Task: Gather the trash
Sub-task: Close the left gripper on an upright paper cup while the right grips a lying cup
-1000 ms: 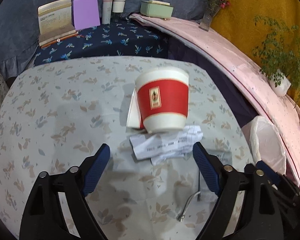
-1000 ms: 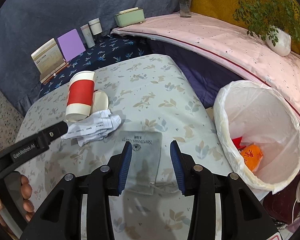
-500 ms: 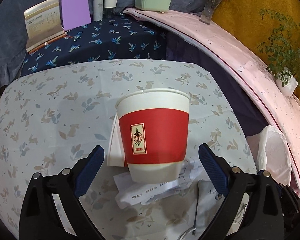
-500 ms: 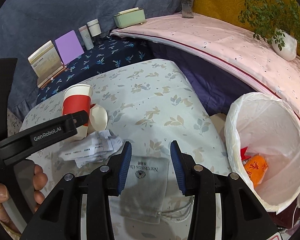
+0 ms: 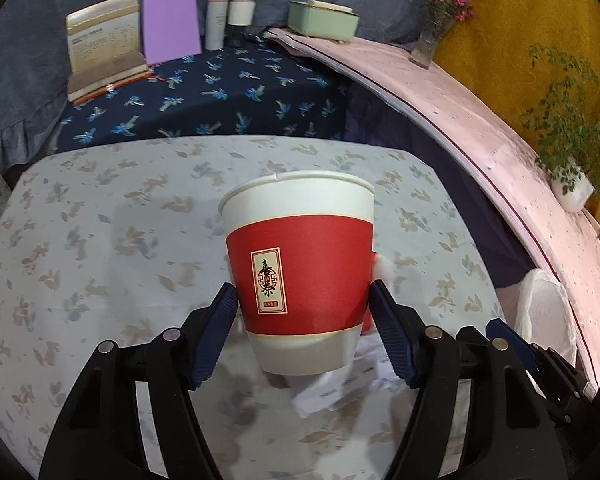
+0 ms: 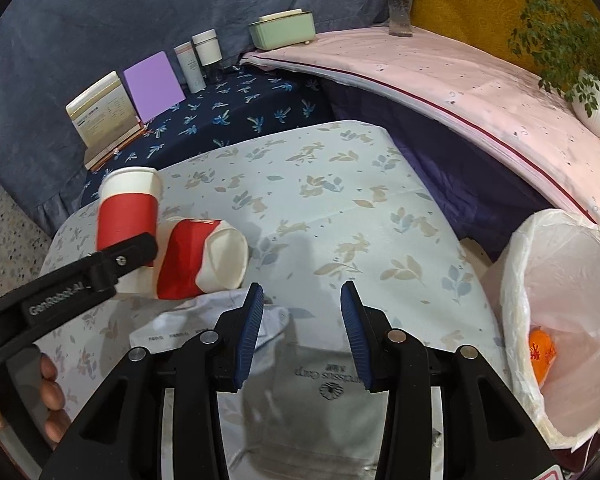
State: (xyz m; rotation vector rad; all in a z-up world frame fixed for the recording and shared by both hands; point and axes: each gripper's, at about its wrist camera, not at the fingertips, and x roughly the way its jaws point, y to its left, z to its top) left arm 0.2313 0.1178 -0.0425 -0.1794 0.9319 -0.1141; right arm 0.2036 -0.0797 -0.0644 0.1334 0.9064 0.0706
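Paper cup (image 5: 298,268) clamped upright between just-closing left hand-held gripper (image 5: 303,306) pads; right hand-held gripper (image 6: 302,322) half-open, empty.

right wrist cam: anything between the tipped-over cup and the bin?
Nothing lies there. In the right wrist view the leaf-print cloth runs bare from the tipped cup to the table edge beside the lined bin.

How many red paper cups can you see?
2. One upright cup stands on the leaf-print table between the left claw fingers. One tipped-over cup lies right beside it. More could hide behind them.
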